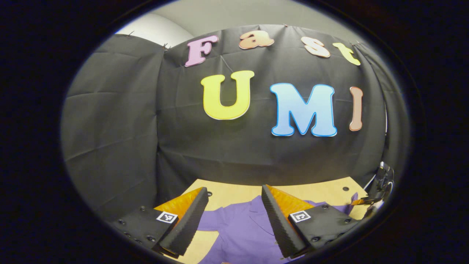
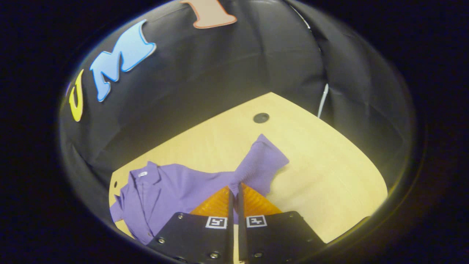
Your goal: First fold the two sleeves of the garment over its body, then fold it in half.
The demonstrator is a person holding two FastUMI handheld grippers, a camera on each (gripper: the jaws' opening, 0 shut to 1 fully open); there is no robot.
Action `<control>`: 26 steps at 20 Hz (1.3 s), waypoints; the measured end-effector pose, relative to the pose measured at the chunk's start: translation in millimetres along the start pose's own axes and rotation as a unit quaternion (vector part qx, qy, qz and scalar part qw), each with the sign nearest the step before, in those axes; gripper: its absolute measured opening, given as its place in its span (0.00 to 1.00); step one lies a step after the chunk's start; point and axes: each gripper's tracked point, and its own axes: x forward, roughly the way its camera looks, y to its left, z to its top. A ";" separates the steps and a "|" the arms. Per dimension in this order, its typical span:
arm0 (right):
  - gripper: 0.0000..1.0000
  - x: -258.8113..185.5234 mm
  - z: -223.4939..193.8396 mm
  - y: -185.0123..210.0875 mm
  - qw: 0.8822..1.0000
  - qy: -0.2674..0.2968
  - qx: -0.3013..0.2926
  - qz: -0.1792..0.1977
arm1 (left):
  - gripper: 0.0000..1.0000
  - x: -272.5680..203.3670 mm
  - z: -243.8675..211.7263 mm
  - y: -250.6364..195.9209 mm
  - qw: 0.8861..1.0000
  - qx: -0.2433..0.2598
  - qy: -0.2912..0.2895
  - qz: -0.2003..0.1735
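Observation:
A purple collared shirt (image 2: 165,190) lies on the wooden table (image 2: 322,172), its collar toward the left of the right gripper view. Its short sleeve (image 2: 262,163) sticks out past my right gripper (image 2: 234,187), whose fingers are pressed together on the sleeve's fabric near the shoulder. In the left gripper view, my left gripper (image 1: 234,198) hovers open above the shirt (image 1: 243,229), its fingers wide apart with nothing between them. The right gripper (image 1: 381,183) shows at the far right edge, by the shirt's sleeve.
Black cloth walls close the booth at the back and both sides. A round dark hole (image 2: 261,117) sits in the table near the back wall. A white cable (image 2: 322,101) hangs at the right wall. Bare tabletop lies right of the sleeve.

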 end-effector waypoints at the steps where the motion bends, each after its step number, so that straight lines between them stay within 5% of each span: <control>1: 0.05 -1.4 2.1 20.6 1.000 -0.004 -0.007 0.015 | 0.94 0.0 -1.8 6.4 1.000 -0.001 0.001 -0.001; 12: 0.05 -32.2 7.4 223.2 0.986 -0.039 -0.069 0.145 | 0.94 5.8 -7.6 69.8 1.000 0.011 0.004 -0.006; 26: 0.05 -49.2 -96.1 400.2 0.963 0.005 -0.142 0.229 | 0.94 5.5 -16.4 195.0 1.000 0.021 0.006 0.022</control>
